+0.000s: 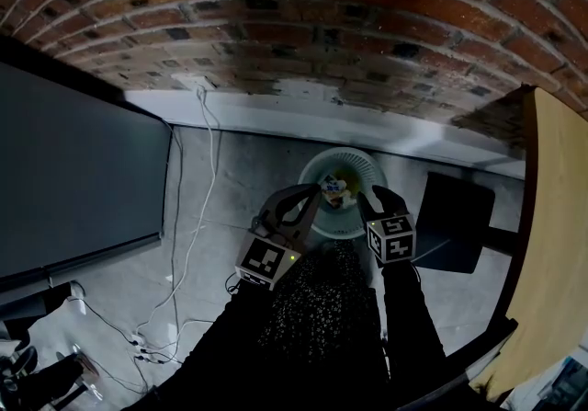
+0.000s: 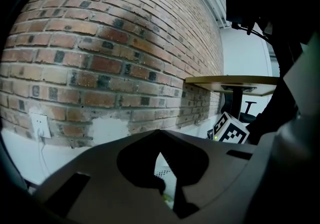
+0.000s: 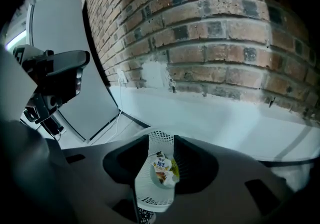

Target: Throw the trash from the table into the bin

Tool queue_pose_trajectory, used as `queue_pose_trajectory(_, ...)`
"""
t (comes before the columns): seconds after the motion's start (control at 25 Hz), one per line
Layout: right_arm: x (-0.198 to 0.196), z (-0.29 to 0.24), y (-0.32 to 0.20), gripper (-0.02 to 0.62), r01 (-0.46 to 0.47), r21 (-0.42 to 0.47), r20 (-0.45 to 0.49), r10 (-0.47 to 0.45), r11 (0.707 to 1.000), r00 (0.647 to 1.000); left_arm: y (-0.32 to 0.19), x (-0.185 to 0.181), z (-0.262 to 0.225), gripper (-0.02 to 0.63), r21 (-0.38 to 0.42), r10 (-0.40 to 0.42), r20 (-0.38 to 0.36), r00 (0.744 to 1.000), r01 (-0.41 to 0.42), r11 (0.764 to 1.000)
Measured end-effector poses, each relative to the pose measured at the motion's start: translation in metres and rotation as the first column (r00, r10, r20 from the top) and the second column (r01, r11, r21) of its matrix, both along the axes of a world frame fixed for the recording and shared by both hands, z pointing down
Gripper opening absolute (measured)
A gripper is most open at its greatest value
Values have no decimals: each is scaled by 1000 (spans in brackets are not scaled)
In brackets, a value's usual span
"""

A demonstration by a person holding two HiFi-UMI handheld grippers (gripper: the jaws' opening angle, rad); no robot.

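your right gripper (image 3: 161, 142) hangs over the white mesh bin (image 1: 310, 170), which stands on the floor close to its edge along the brick wall (image 1: 303, 23). its fingers stand well apart and grip nothing. looking down between them, you see the crumpled wrapper trash (image 3: 162, 168) lying inside the bin. your left gripper (image 1: 309, 198) hovers at the bin's near rim with its fingertips drawn together, and nothing shows between them.

this looks like the release step, with the drop already made. to finish it well, leave the right fingers wide, lift straight up so neither finger catches the mesh rim, and bring both grippers away together. the bin looks light, so a knock could tip it.

some things you cannot confirm from here:
- the worktop (image 1: 551, 244) is cut off at the right side of the head view, so whether more trash waits on it is unknown.
- some blue and white things at the lower right corner are too cropped to name.
- the left gripper view shows only 1 thin slit of the bin past its fingers.
- your dark sleeves hide the floor just in front of the bin.
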State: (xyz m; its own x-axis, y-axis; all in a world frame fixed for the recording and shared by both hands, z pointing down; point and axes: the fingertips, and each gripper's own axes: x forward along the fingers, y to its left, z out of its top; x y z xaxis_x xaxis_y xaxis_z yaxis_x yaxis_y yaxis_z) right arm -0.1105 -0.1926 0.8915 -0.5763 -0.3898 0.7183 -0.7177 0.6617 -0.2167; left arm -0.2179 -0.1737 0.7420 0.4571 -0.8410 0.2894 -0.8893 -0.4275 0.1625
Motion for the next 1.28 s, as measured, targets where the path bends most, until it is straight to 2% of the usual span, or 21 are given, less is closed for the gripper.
queue_pose_trajectory(0.24,-3,-43,-9,141,-7,59,30,6,998,1000,-4,-4,-29,6,3,-15,0,1000,15,1000)
queue_pose_trajectory(0.72,-6,-203,-35,135,-72,203,108,51,976,993,-9,-9,-153,6,70,-31,-6,999,32,997)
queue_pose_trajectory(1.0,0,-306,-35,117,-110,291,141,71,950,987,5,-13,-229,6,111,-32,1,999,32,993)
queue_pose_trajectory(1.28,16,-383,-21,55,-170,362,170,114,917,979,21,-10,-291,6,156,-19,7,1000,18,988)
